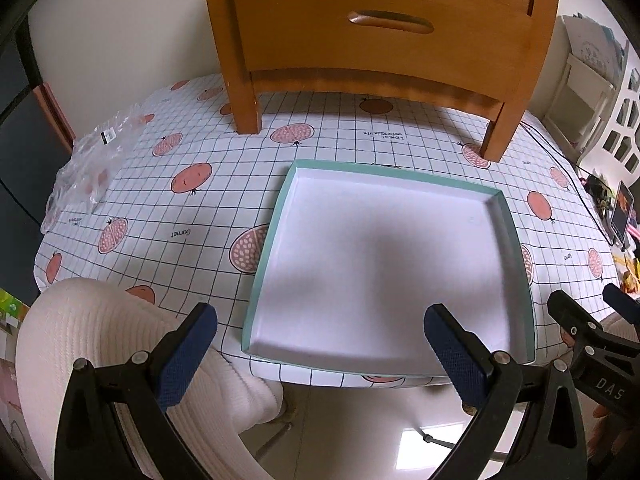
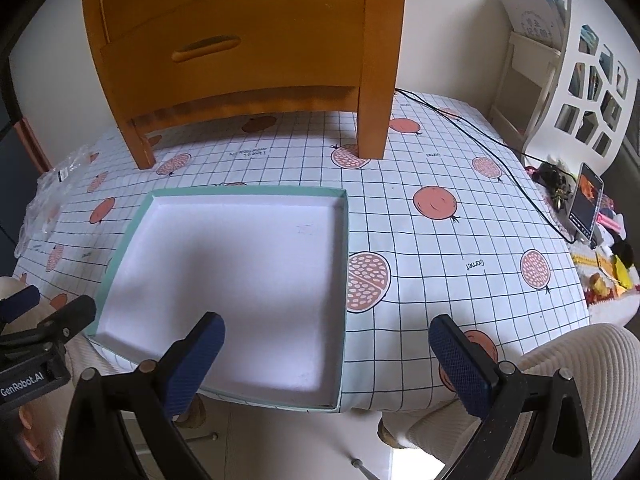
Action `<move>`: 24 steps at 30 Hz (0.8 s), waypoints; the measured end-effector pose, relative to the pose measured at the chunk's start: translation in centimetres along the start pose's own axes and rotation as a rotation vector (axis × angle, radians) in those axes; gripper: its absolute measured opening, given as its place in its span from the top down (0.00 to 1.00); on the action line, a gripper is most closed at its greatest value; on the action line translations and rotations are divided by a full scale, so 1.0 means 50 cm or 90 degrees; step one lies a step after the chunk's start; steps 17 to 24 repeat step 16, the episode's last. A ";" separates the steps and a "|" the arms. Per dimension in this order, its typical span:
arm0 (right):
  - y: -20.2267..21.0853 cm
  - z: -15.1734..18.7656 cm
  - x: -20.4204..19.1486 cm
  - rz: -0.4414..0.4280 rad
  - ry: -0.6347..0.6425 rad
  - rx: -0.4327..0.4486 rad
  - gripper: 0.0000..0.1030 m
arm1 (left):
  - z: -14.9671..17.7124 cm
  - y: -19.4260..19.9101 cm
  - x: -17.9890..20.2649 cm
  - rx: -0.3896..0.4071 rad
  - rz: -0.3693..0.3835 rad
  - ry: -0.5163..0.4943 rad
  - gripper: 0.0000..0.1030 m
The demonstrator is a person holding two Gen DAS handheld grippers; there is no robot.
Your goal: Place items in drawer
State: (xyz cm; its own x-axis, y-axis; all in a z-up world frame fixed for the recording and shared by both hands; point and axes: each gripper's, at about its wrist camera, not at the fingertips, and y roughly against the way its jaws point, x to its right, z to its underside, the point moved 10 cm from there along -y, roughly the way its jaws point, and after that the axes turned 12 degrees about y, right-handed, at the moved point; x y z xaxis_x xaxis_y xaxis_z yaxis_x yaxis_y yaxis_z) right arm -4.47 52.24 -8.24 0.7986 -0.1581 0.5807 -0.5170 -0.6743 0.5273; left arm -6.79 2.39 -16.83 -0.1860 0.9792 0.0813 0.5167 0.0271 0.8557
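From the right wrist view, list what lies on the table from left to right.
crinkled plastic bag → shallow teal-rimmed tray → black cable → upright phone

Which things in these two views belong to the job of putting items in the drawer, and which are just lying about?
Belongs to the job:
wooden cabinet with its closed drawer
shallow box, nothing in it
left gripper and right gripper, both open and holding nothing

Just lying about:
clear plastic bag
black cable
phone
white shelf
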 end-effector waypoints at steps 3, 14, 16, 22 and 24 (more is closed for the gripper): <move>0.000 0.001 0.002 0.001 0.000 0.001 0.00 | 0.001 -0.001 -0.002 -0.002 0.002 0.004 0.00; -0.001 0.003 0.005 0.004 0.001 0.000 0.00 | -0.002 0.004 -0.004 0.007 0.014 0.007 0.00; -0.001 0.004 0.005 0.004 0.001 0.000 0.00 | -0.003 0.002 -0.003 0.005 0.021 0.010 0.00; -0.001 0.004 0.005 0.004 0.001 0.000 0.00 | -0.003 0.002 -0.003 0.005 0.021 0.010 0.00; -0.001 0.004 0.005 0.004 0.001 0.000 0.00 | -0.003 0.002 -0.003 0.005 0.021 0.010 0.00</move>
